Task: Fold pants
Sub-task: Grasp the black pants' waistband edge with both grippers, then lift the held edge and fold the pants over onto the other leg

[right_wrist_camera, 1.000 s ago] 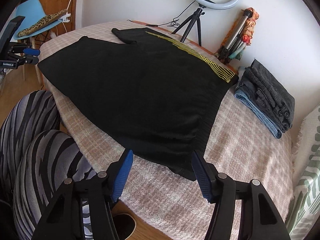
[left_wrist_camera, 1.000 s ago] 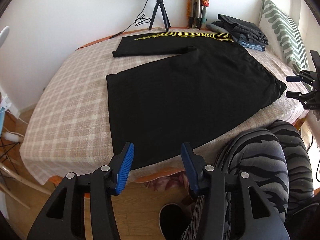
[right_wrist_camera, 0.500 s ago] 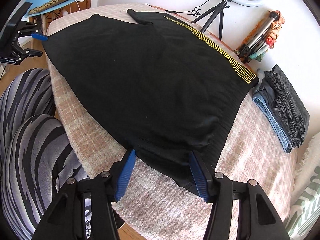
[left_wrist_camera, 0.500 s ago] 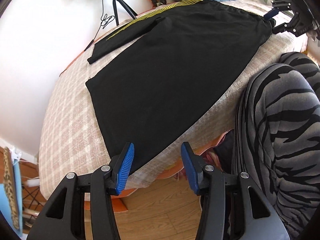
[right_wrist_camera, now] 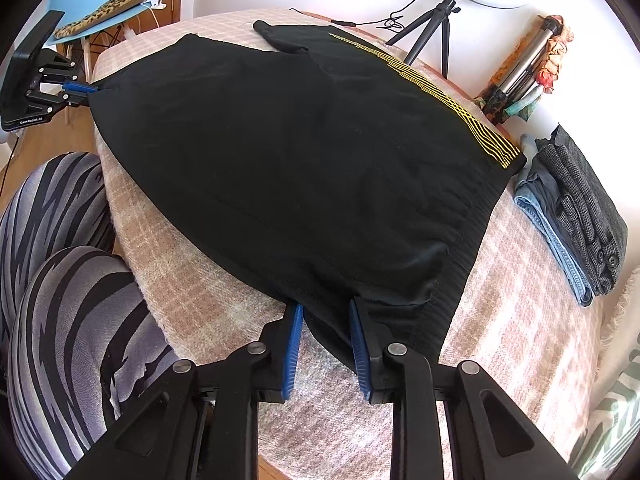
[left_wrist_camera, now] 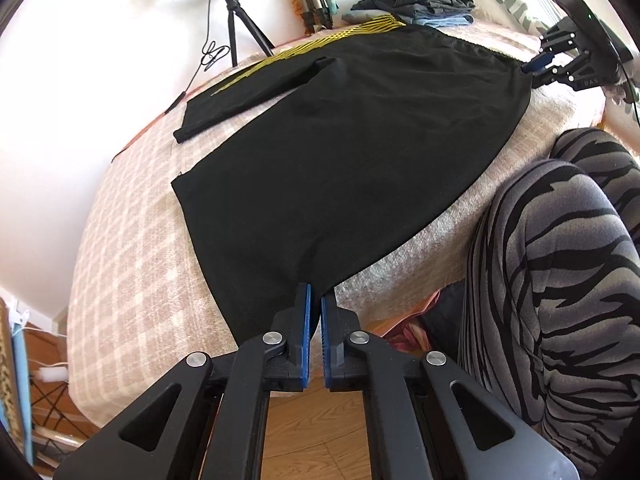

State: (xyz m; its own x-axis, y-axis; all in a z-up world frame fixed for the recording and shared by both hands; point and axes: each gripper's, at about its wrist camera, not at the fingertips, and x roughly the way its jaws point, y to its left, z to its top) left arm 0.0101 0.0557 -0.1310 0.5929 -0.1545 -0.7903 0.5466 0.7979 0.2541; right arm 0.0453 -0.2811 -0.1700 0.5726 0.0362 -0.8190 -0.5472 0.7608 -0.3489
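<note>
Black pants [left_wrist_camera: 352,152] with yellow side stripes lie spread flat on the checked bed cover [left_wrist_camera: 128,240]; they also show in the right wrist view [right_wrist_camera: 304,152]. My left gripper [left_wrist_camera: 314,300] is shut on the near corner of the leg hem at the bed's edge. My right gripper [right_wrist_camera: 323,312] has its jaws partly closed around the near corner of the ribbed waistband, with the cloth between the pads. Each gripper shows in the other's view, the left gripper [right_wrist_camera: 76,88] and the right gripper [left_wrist_camera: 540,66], at opposite ends of the pants.
A stack of folded clothes [right_wrist_camera: 576,216] lies on the bed beyond the waistband. A ring light on a tripod [left_wrist_camera: 224,8] and another tripod [right_wrist_camera: 520,68] stand by the wall. The person's striped legs [left_wrist_camera: 560,280] are beside the bed. A blue chair [right_wrist_camera: 100,12] stands behind.
Both grippers moved in to the pants' near corners. The left gripper went from open to shut on the leg hem. The right gripper's jaws narrowed around the waistband corner.
</note>
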